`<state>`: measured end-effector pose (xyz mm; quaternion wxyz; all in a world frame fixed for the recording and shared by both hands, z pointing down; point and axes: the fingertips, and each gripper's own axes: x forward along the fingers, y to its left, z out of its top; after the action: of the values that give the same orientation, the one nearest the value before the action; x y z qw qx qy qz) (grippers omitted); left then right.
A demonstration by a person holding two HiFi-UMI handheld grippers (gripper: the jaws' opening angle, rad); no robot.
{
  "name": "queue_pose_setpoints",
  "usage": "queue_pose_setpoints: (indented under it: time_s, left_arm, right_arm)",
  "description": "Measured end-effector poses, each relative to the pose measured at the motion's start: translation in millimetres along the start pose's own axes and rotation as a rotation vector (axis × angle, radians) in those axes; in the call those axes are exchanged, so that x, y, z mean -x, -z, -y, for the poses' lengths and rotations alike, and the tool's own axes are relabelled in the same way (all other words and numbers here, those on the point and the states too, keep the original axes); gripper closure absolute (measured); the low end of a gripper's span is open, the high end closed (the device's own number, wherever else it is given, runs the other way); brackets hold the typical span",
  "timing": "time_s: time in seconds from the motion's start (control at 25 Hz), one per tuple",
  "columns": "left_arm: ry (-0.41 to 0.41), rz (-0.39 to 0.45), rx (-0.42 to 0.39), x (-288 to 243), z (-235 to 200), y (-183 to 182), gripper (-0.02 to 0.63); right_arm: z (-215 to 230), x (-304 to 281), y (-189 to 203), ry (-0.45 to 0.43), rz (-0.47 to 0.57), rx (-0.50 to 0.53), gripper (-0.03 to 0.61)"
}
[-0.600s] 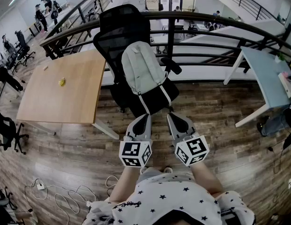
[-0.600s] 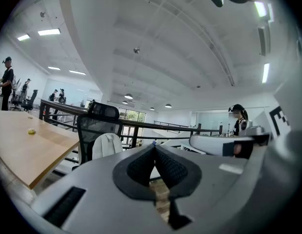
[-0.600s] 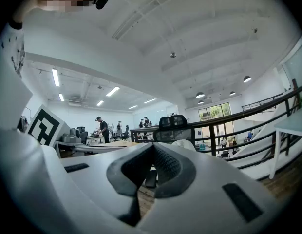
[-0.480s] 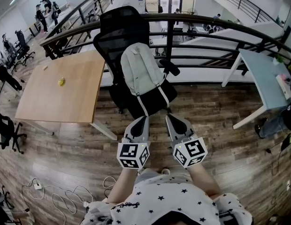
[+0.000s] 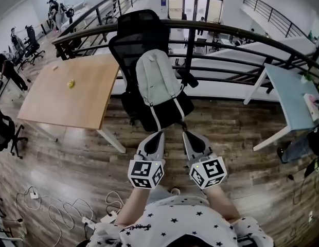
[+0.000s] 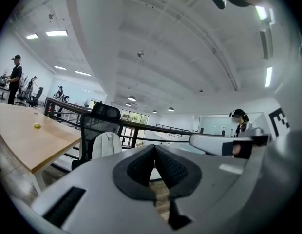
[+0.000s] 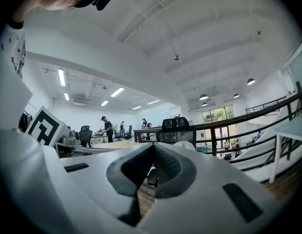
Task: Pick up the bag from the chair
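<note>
Leaning pale fabric bag [image 5: 157, 81], black mesh chair [image 5: 129, 37]

Dark wood-plank flooring [image 5: 72, 158] fills the lower frame, with loose white cables [image 5: 51, 205] at lower left. A light wooden desk [image 5: 72, 94] stands at upper left and a pale white-legged table [image 5: 290, 91] at right. A curved black railing [image 5: 226, 25] crosses the top, glass doors [image 5: 193, 6] beyond it. Strip lights [image 6: 56, 33] glow on the white ceiling.

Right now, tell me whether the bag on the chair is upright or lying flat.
Upright, leaning back: the bag stands on the seat against the chair's mesh backrest, its straps hanging over the seat's front.
</note>
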<state>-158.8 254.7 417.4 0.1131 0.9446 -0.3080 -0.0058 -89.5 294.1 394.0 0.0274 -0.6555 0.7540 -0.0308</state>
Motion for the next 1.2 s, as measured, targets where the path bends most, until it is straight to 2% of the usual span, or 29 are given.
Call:
queue_pose_setpoints:
  time_s: [0.2,0.44,0.72,0.92,1.2]
  left_arm:
    - [-0.008,-0.002,-0.004,-0.4,10.0,2.6,0.603]
    - [-0.028,-0.009,0.005,-9.9,2.1,4.3,0.603]
    - [0.004,-0.015,0.000,-45.0,-1.3,5.3,0.603]
    - [0.012,-0.014,0.000,-87.4,-23.6,-0.7,0.603]
    - [-0.011,-0.010,0.005,-172.0,-80.3,-20.2,0.603]
  right_arm:
    - [9.0,-0.5,2.7,-0.001,-0.003,-0.017,0.584]
    - [16.0,-6.5,8.6,-0.004,-0.016,-0.032,0.584]
    - [43.2,-23.9,11.7,0.026,-0.026,-0.034,0.584]
    - [69.8,-63.6,14.9,0.034,-0.033,-0.030,0.584]
    - [113.7,-155.1,3.5,0.005,-0.033,-0.012,0.584]
